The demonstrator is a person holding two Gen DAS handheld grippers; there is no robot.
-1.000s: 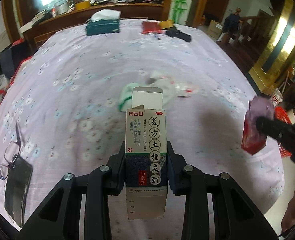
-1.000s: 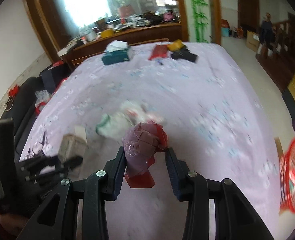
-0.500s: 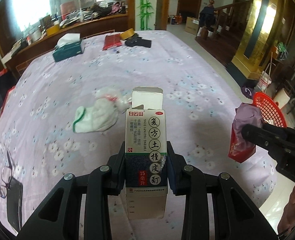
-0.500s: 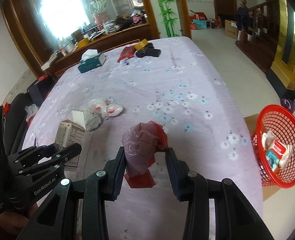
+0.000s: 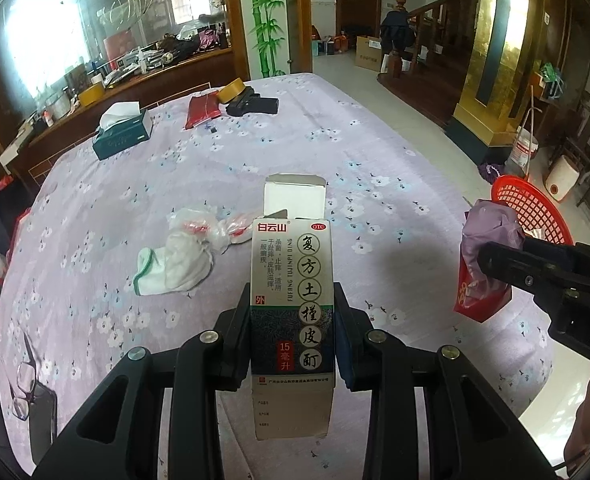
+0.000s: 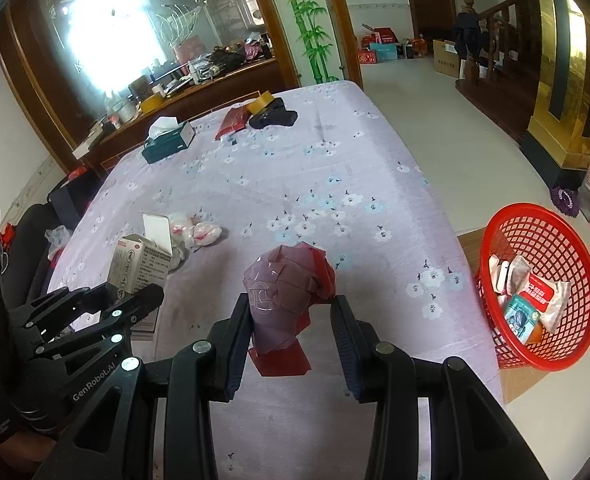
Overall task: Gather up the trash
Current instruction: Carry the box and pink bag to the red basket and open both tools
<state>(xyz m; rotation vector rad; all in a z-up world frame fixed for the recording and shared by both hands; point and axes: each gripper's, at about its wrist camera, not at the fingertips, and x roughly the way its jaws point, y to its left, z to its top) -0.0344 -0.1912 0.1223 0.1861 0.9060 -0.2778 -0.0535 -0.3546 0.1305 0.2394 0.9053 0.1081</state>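
My left gripper (image 5: 293, 320) is shut on an opened medicine box (image 5: 293, 292) with Chinese print, held above the purple flowered tablecloth (image 5: 375, 152); the box also shows in the right wrist view (image 6: 139, 264). My right gripper (image 6: 291, 320) is shut on a crumpled red and purple wrapper (image 6: 285, 304), also seen at the right of the left wrist view (image 5: 483, 264). A red mesh basket (image 6: 575, 248) holding several packets stands on the floor off the table's right edge. Crumpled white bags (image 5: 183, 252) lie on the cloth ahead of the left gripper.
At the table's far end are a green tissue box (image 5: 123, 136), a red pouch (image 5: 203, 110), a tape roll (image 5: 233, 90) and a black object (image 5: 255, 106). Glasses (image 5: 25, 390) lie at the near left. A cardboard piece (image 6: 471, 236) lies beside the basket.
Both grippers have swung to the right with their loads still held. The red basket has come into view, and the white bags have shifted left in the left wrist view.
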